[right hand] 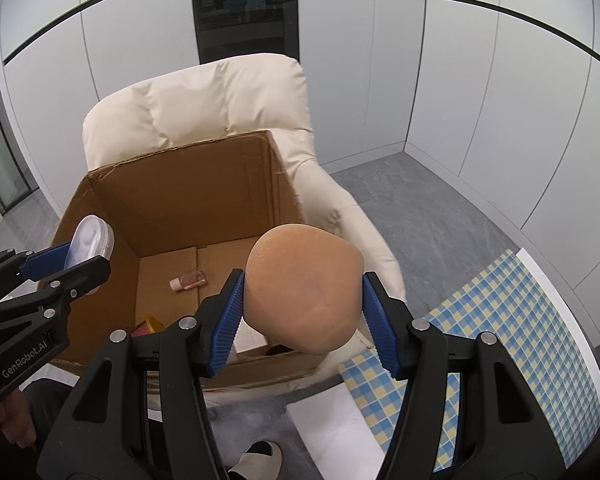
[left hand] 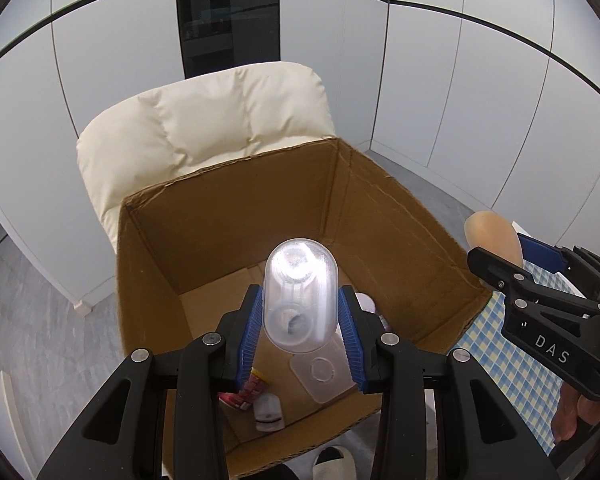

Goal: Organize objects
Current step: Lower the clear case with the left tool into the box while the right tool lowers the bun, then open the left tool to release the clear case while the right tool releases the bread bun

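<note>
The step in hand was judged to be the carry to the box (left hand: 380, 216): both items were held above or beside its open top, neither yet let go. The left gripper (left hand: 300, 332) was closed on a clear case (left hand: 300, 296), pinched by its sides between the blue pads (left hand: 250, 332), directly over the box interior. The right gripper (right hand: 302, 320) was closed on a tan sponge (right hand: 304, 288), a rounded soft-looking lump, held over the near right corner of the box, partly past its rim.

The box stood on a cream armchair (left hand: 204, 120). Already inside were seen a flat clear lid (left hand: 322, 372), a red packet (left hand: 246, 392), a small white item (left hand: 269, 412) and a small bottle (right hand: 190, 280).

For the next move, the sponge would need to be brought further over the opening before either grip is loosened, and both items lowered so they do not bounce out.

Much of the box floor was hidden behind the held items and the grippers. What the case contained could not be made out through the glare. A checked cloth (right hand: 500, 320) was cut off at the right.
</note>
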The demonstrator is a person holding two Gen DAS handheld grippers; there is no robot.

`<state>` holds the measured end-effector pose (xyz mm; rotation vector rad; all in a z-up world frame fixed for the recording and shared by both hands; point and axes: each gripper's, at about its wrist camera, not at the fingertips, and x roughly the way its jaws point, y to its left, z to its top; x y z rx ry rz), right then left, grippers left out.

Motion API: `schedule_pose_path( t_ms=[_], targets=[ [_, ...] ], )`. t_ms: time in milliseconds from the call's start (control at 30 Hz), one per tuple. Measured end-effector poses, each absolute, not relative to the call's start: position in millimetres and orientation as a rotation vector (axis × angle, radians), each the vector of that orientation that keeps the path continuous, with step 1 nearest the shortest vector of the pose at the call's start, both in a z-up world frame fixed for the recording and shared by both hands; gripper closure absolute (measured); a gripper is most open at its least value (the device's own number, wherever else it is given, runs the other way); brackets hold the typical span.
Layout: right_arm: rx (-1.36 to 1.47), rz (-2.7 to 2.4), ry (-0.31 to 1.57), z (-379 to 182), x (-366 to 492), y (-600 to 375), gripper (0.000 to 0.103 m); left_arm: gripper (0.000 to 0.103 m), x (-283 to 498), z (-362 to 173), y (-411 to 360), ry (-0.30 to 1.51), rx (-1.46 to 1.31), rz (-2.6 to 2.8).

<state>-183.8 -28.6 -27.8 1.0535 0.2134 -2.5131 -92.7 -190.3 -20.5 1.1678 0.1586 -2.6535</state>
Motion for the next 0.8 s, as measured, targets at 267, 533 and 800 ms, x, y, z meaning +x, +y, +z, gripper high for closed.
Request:
schedule_pose_path(
  t_ms=[267, 533, 800],
  targets=[
    [1.03, -2.486, 0.237, -25.2, -180.2, -47.1, 0.043, 0.065, -86.6, -24.7, -201.1, 0.154, 1.176, -2.639],
    [1.016, -2.452, 0.268, -26.7, -175.3, -70.8, 0.043, 0.065, -81.6, -30.8, -213.9, 0.152, 1.186, -2.618],
    [1.015, -2.41, 0.292, -31.8, -173.4, -95.9, 0.043, 0.064, -76.2, -34.9, -224.0, 0.154, 1.184, -2.605]
  ],
)
